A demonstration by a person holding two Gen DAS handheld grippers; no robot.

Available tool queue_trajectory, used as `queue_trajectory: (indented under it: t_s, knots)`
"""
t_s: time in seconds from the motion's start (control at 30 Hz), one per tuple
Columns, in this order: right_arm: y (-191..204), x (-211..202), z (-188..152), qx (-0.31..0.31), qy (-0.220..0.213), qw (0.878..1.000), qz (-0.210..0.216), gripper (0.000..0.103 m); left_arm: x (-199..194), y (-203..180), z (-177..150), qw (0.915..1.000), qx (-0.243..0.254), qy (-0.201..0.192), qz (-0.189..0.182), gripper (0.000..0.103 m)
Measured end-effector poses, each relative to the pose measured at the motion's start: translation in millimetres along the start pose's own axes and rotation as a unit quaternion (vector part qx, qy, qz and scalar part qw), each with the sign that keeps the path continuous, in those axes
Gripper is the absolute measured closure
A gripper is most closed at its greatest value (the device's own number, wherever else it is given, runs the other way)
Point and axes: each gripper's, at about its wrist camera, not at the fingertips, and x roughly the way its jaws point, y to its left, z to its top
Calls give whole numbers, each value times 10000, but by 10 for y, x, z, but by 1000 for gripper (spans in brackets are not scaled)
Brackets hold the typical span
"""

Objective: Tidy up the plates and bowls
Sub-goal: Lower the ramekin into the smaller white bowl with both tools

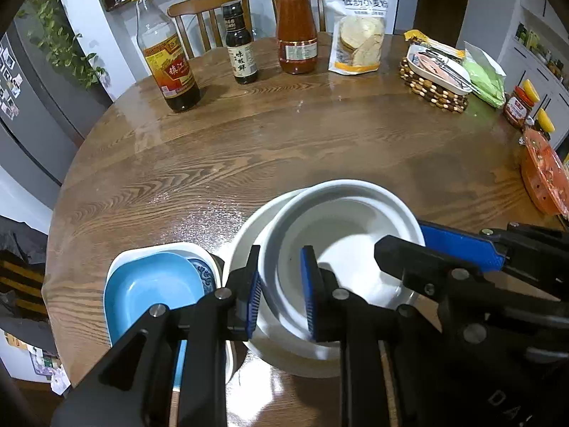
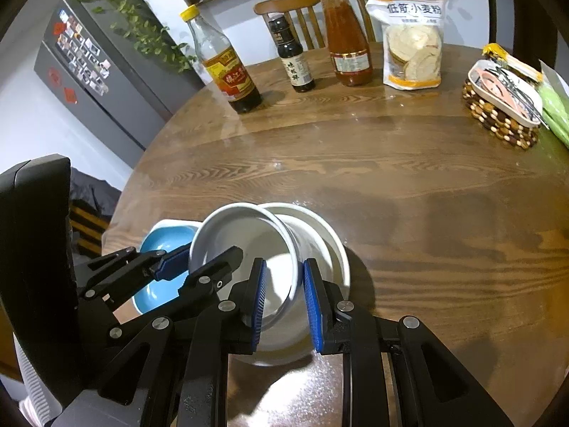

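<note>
The white bowl point(image 2: 249, 249), glossy and round, tips leftward inside a second bowl point(image 2: 330, 249); both grippers point(image 1: 281, 291) point(image 2: 284, 299) grasp its rim.

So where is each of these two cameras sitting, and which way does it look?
Left wrist view: sits on the left gripper, facing down its fingers at the white bowl; the right gripper intrudes from the right.
Right wrist view: sits on the right gripper, facing the same bowl; the left gripper shows at left.
Shared: the bowl, blue dish, bottles, round table.
</note>
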Motion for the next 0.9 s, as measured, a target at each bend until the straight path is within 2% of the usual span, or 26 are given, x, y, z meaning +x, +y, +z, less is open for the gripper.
queue_trajectory:
  t_s: [0.4,0.9]
  knots:
    - [-54,204,-43,150,339,9993,19,78,238,75,-51,9987,-107,480,-151,83]
    - [-96,245,-52,241,358,9991,35,78,297,37,-49,9986,-52,503,-142,83]
